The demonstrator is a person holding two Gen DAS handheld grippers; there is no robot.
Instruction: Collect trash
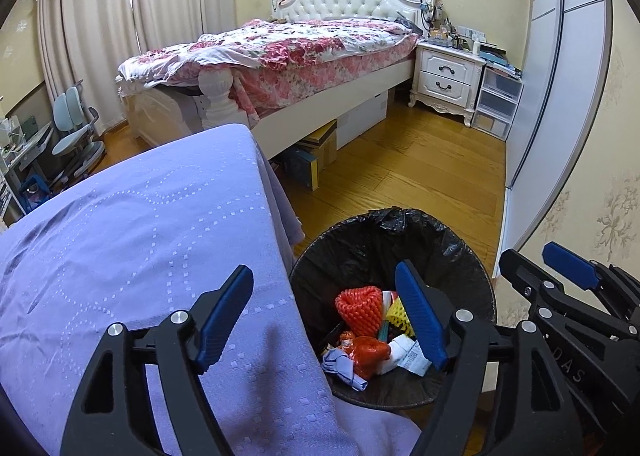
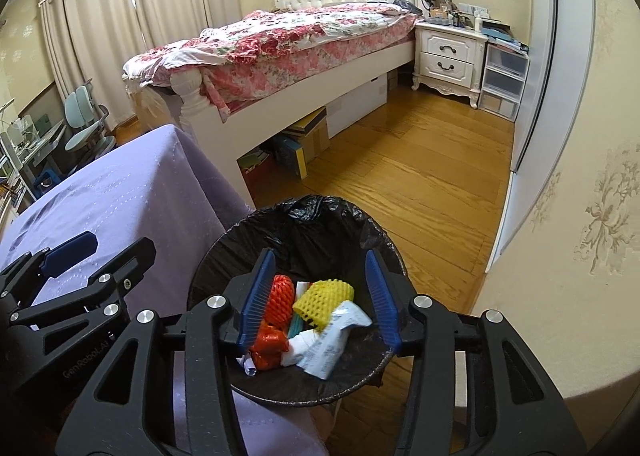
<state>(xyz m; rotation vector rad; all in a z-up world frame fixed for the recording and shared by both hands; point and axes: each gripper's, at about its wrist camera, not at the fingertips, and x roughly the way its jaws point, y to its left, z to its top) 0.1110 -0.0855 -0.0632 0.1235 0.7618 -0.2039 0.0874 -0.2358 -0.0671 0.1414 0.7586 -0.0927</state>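
A round bin with a black liner [image 1: 360, 244] [image 2: 316, 223] stands on the floor beside the purple-covered table [image 1: 132, 223] [image 2: 120, 191]. Inside lie an orange foam net [image 1: 358, 306] [image 2: 280, 296], a yellow foam net [image 1: 398, 316] [image 2: 322, 298], crumpled white paper [image 1: 410, 354] [image 2: 328, 344], a red wrapper [image 1: 368, 354] [image 2: 268, 344] and a purple scrap [image 1: 340, 364]. My left gripper [image 1: 324, 320] is open and empty, over the table edge and bin rim. My right gripper [image 2: 320, 292] is open and empty above the bin; it also shows in the left wrist view [image 1: 540, 264].
A bed with a floral quilt [image 1: 288, 51] [image 2: 280, 43] stands beyond, with boxes under it [image 1: 320, 143] [image 2: 308, 135]. A white nightstand [image 1: 448, 75] [image 2: 450, 55] and drawers sit at the far right. Wood floor [image 1: 420, 167] [image 2: 420, 175] surrounds the bin. A wall is at right.
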